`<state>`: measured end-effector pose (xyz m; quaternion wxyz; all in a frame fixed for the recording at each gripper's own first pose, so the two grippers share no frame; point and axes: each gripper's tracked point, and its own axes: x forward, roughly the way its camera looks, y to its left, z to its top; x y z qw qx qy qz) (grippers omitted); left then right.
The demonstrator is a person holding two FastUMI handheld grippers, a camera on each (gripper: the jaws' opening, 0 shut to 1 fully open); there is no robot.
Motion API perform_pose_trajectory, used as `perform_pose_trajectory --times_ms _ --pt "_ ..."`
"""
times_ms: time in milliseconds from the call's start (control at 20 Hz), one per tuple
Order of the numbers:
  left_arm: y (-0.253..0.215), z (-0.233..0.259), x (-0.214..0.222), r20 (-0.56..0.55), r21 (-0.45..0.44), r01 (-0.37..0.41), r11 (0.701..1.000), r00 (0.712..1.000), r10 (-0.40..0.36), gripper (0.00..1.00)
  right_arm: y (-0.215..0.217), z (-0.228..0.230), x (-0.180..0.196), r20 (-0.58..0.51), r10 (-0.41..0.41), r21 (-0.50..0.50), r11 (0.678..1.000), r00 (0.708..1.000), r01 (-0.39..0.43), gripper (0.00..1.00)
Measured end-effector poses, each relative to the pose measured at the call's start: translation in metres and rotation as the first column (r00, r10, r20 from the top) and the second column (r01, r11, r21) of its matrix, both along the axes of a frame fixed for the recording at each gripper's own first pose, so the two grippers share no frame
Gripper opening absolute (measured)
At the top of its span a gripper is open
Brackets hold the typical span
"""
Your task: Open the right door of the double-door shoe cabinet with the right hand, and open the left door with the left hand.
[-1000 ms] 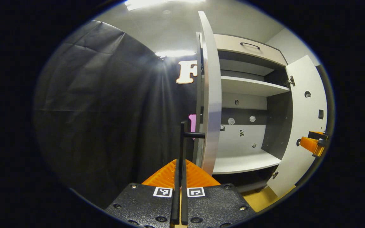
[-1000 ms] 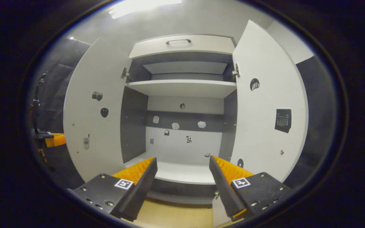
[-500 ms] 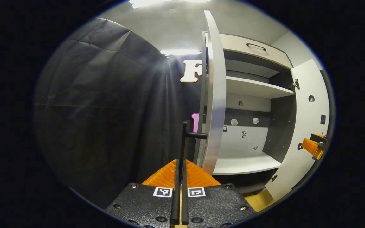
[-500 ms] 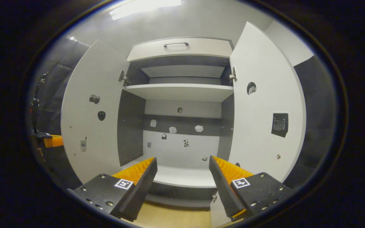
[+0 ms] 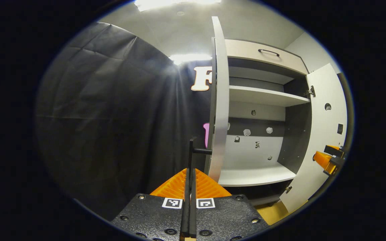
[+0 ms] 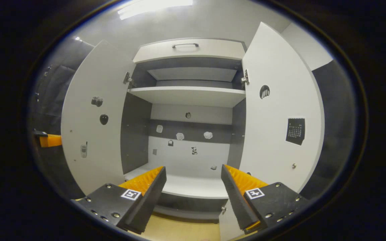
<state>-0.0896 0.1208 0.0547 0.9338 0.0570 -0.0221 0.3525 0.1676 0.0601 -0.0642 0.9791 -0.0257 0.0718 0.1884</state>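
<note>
The shoe cabinet (image 6: pixel 189 95) stands with both doors swung out. In the left gripper view the left door (image 5: pixel 218 100) shows edge-on, and my left gripper (image 5: pixel 190 170) is shut on its thin black handle (image 5: pixel 191 154). The right door (image 5: pixel 323 134) stands wide at the far right, with the right gripper (image 5: pixel 328 160) beside it. In the right gripper view my right gripper (image 6: pixel 193 175) is open in front of the cabinet, holding nothing. The left door (image 6: pixel 92 117) and right door (image 6: pixel 280 110) flank it, and the left gripper (image 6: pixel 49 140) sits at the left door's outer edge.
Above the doors is a drawer with a dark handle (image 6: pixel 185 45). Inside are a white shelf (image 5: pixel 263 97) and a bottom board (image 6: pixel 193 185) with small stickers on the back panel. Black cloth (image 5: pixel 112 117) hangs to the left. The floor (image 6: pixel 179 231) is wooden.
The left door has swung a little further out with my left gripper on its handle. The right gripper stays open and apart from the right door.
</note>
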Motion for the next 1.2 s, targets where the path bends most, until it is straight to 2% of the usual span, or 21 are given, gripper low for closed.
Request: perform_pose_trajectory --times_ms 200,450,650,800,900,1050,1150,1200 --pt "-0.034 0.018 0.003 -0.017 0.038 0.047 0.998 0.999 -0.046 0.01 -0.003 -0.002 0.004 -0.004 -0.009 0.006 1.000 1.000 0.009 0.98" --pt "-0.085 0.042 0.033 -0.016 0.111 0.179 0.978 0.984 -0.178 0.01 -0.008 -0.003 0.006 -0.011 -0.021 0.010 1.000 1.000 0.021 0.98" --pt "-0.120 0.045 0.077 -0.014 0.118 0.313 0.942 0.949 -0.314 0.01 -0.015 0.002 0.002 -0.016 -0.041 0.017 0.999 0.999 0.041 0.97" --pt "-0.134 0.042 0.107 -0.015 0.116 0.369 0.922 0.929 -0.370 0.00 -0.025 0.007 -0.004 -0.018 -0.069 0.025 0.997 0.997 0.070 0.98" --pt "-0.146 0.035 0.126 -0.017 0.092 0.424 0.901 0.905 -0.424 0.04 -0.030 0.007 -0.006 -0.020 -0.093 0.016 0.995 0.995 0.094 0.97" --pt "-0.152 0.023 0.150 -0.029 0.054 0.468 0.882 0.884 -0.467 0.06 -0.032 0.010 -0.008 -0.032 -0.119 0.021 0.993 0.992 0.119 0.97" --pt "-0.156 0.015 0.163 -0.036 0.026 0.503 0.864 0.864 -0.502 0.17 -0.032 0.012 -0.009 -0.035 -0.131 0.029 0.991 0.991 0.132 0.97" --pt "-0.158 0.012 0.168 -0.038 0.012 0.515 0.857 0.857 -0.514 0.28 -0.032 0.014 -0.009 -0.032 -0.139 0.033 0.990 0.990 0.140 0.97"
